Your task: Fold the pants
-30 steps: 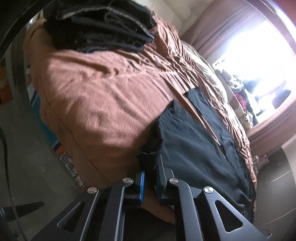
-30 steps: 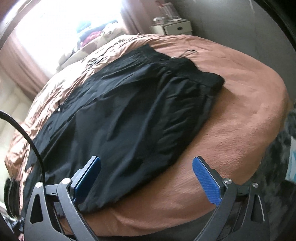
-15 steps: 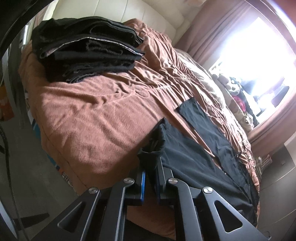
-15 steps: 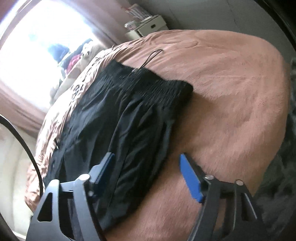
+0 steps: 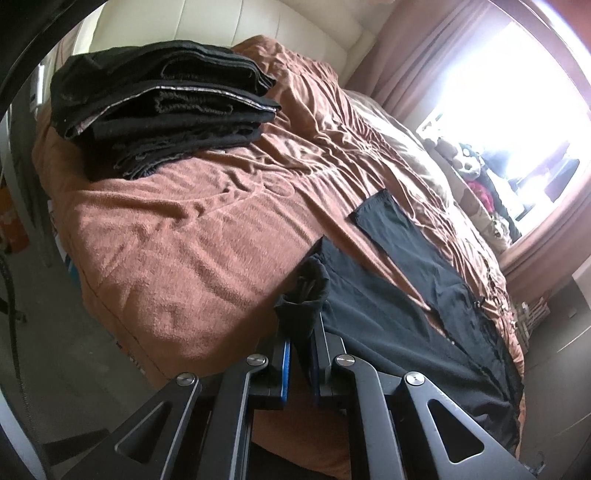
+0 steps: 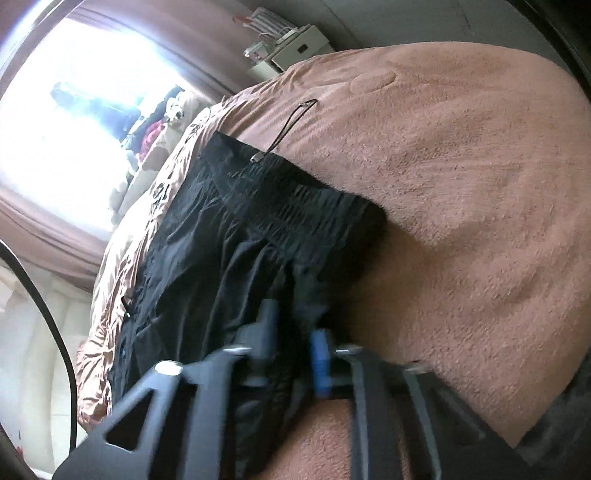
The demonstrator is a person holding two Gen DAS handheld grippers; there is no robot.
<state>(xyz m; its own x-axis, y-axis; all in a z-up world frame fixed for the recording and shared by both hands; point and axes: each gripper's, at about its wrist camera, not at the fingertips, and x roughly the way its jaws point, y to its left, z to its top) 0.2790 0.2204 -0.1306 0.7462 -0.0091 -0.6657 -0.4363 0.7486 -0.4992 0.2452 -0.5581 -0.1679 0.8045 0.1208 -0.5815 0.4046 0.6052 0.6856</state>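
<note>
Black pants spread flat across the brown bedspread, legs running up toward the bright window, the two hems lying a bit apart. Left gripper pressed together on a bunched-up hem corner at the near edge of the bed, cloth puckering up right above the blue pads. Over on the right wrist view, right gripper nearly closed and pinching the pants' side edge just below the elastic waistband, everything pretty motion-blurred though. Drawstring trailing off the waistband onto the bedspread. Stack of folded dark clothes sitting well apart near the cream headboard. White nightstand past the far corner of the bed. Stuffed toys piled by the window sill.
</note>
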